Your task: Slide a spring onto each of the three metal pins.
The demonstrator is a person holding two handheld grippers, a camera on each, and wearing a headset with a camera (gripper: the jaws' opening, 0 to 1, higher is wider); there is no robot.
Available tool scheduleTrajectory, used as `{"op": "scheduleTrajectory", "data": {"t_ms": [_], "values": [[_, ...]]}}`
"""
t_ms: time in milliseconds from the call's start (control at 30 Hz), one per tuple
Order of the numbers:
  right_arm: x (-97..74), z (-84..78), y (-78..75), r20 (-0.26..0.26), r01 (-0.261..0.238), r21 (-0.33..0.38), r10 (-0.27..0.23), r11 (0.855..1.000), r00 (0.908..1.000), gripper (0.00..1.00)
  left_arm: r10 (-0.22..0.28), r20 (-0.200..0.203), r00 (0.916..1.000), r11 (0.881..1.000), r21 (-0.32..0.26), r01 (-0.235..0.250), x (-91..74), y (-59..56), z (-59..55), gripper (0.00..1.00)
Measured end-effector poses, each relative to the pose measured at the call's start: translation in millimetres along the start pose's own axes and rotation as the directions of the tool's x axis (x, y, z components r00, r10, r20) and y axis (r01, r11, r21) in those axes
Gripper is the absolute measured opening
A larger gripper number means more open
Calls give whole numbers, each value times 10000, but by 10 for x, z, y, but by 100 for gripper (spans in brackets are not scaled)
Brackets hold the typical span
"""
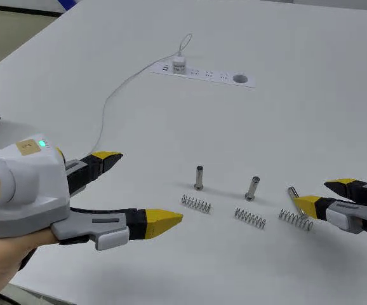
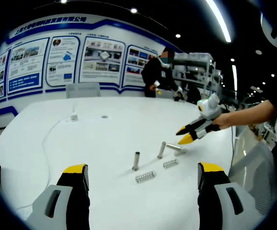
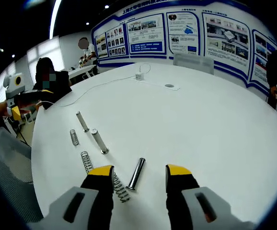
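Right gripper (image 3: 139, 168) jaws open; one pin (image 3: 136, 173) between them on table (image 1: 298, 114), spring (image 3: 120, 188) just beside left jaw. Left gripper (image 1: 146, 185) jaws open; other pins (image 1: 199, 177) well ahead.

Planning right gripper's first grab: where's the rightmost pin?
Right end of the pin row in the head view: rightmost pin sits between the open jaws of the right gripper, a spring beside it.

I log: white power strip (image 1: 202, 74) with plugged adapter (image 1: 179, 64), far beyond the left tongs (image 1: 150, 185); its white cable (image 1: 107, 105) runs toward them. Poster wall (image 2: 100, 60) behind.
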State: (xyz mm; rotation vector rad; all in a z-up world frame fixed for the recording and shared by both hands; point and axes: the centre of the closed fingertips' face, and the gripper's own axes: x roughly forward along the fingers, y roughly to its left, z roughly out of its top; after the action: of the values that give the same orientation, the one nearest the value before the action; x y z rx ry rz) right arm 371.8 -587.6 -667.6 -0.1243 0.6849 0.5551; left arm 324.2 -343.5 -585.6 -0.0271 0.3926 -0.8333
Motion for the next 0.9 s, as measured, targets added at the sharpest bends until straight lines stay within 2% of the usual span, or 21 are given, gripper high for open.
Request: {"op": "scheduleTrajectory", "data": {"t_ms": [67,167,267,400,600,900], "values": [[59,-13,16,-153,-40,-8,40,10000,9999,43,59,-16,10000,10000,-3,-59,-10,19,-3,96],[127,-6,-16,-208,194,-123,-197,9997,9996,38,139,-59,9999,9999,-37,-139,-19,45,-17,96],[188,10,-19,-187,185,278,-180,9994,9997,37,211,-34,9998,9998,-48,-211,-25,59,-12,97],[260,-22,-17,-428,237,246,-226,9994,9988,37,204,-106,9997,9998,-58,-205,-32,66,-25,97],[315,-78,-44,-698,412,275,-392,9988,9968,29,217,-122,9997,9997,-118,-219,-37,67,-46,96],[365,-91,-59,-931,494,413,-454,9979,9946,27,257,-182,9995,9996,-142,-259,-53,79,-71,96]]}}
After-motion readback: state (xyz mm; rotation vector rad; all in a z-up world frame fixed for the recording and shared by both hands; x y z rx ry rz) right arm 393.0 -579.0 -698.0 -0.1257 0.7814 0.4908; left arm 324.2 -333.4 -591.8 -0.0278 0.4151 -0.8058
